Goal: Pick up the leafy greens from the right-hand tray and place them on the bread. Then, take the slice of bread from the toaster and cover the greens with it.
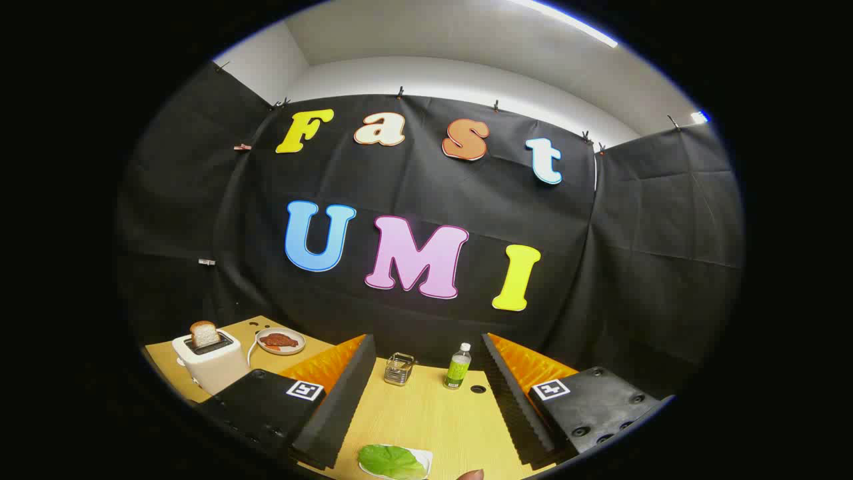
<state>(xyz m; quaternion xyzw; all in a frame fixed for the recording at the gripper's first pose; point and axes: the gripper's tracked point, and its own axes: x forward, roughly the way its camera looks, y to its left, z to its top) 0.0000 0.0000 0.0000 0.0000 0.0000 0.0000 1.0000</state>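
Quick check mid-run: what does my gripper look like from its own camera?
The gripper has two wedge-shaped jaws with ribbed inner faces, each base bearing a square black-and-white marker and screw holes. They stand open, with the leafy greens between them.

The leafy greens point(390, 461) lie on a tray point(422, 459) at bottom centre between the parted fingers point(346, 393), bottle point(458, 367) and wire holder point(399, 369) mid-frame beyond, toaster point(212, 363) holding bread point(204, 333) with a plate point(280, 341) behind at lower left.
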